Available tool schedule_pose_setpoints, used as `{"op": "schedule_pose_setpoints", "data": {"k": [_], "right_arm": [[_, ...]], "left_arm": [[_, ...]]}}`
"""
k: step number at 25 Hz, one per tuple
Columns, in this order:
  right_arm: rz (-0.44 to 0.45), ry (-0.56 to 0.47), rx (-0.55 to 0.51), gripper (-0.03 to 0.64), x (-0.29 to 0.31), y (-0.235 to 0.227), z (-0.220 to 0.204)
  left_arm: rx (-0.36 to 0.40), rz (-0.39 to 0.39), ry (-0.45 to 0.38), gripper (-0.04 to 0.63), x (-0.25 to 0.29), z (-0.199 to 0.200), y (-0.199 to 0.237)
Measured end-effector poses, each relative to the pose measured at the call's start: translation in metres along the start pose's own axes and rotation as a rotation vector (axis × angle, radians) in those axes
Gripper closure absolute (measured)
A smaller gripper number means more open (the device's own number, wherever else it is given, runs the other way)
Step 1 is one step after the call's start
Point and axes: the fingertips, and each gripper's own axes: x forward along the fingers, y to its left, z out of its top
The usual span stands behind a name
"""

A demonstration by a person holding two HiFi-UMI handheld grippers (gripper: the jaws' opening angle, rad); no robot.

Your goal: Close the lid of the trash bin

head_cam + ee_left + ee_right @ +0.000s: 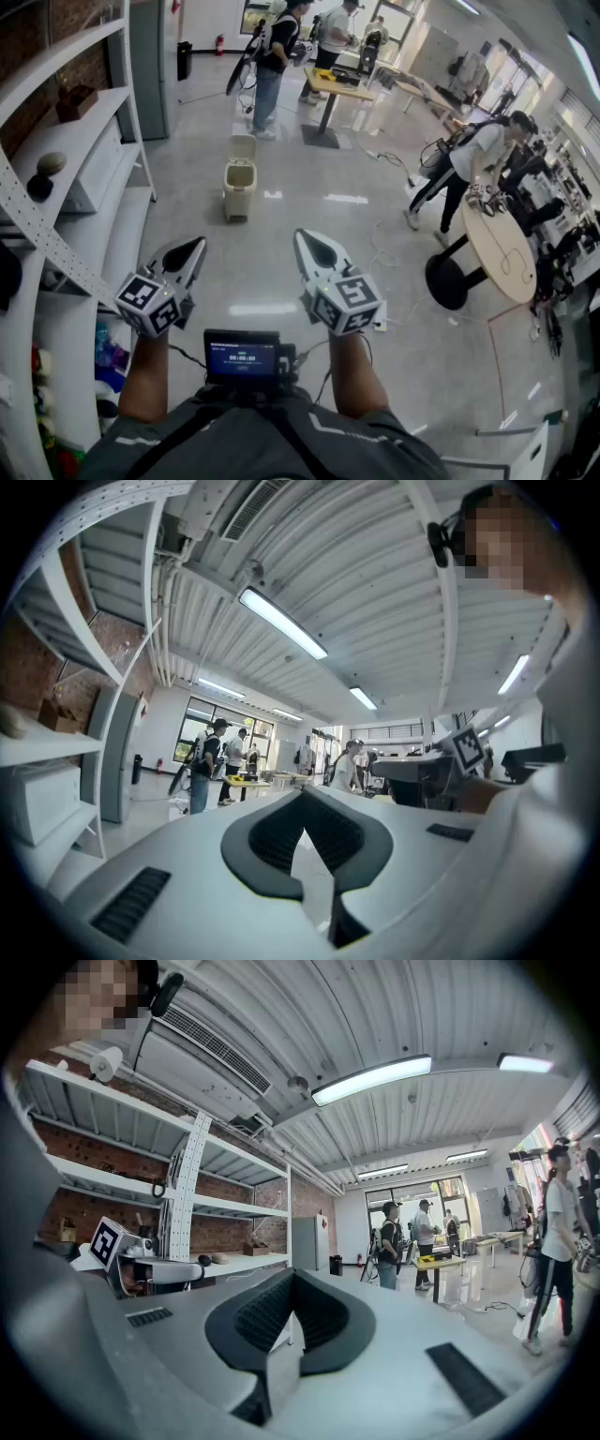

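Note:
A small beige trash bin [238,190] stands on the floor well ahead of me, with its lid [243,146] tipped up and open. My left gripper [194,247] and right gripper [303,238] are held side by side at waist height, both pointing toward the bin and far short of it. Both are shut with nothing between the jaws. In the left gripper view the left gripper [303,804] points across the room, and the right gripper [292,1282] does the same in its own view. The bin does not show in either gripper view.
White metal shelving [66,202] with small objects runs along my left. A round table [500,246] on a black base stands at the right, with a person [464,166] leaning over it. Cables [389,253] trail on the floor. More people stand by a desk [335,86] behind the bin.

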Motion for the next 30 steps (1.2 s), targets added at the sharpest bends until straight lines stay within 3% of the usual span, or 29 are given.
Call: {"op": "schedule_pose_setpoints", "data": {"k": [3,11,21,27,30], "right_arm": [[0.014,0.005,-0.002,0.609,-0.002,0.0,-0.005],[0.019,-0.007,0.0,0.609,-0.003,0.0,-0.006],[0.023,-0.02,0.058,0.607,0.002,0.004,-0.001],[0.025,-0.013,0.037,0.606,0.012,0.013,-0.003],[0.015,-0.004,0.035,0.606,0.02,0.019,-0.006]], "left_arm": [[-0.056,-0.032,-0.034,0.601,0.001,0.001,0.0],[0.01,-0.021,-0.037,0.601,0.002,0.007,-0.004],[-0.024,-0.036,-0.068,0.601,-0.003,0.011,-0.004],[0.025,-0.011,-0.021,0.6,-0.007,0.008,0.007],[0.013,-0.022,-0.014,0.601,-0.011,0.007,0.015]]}}
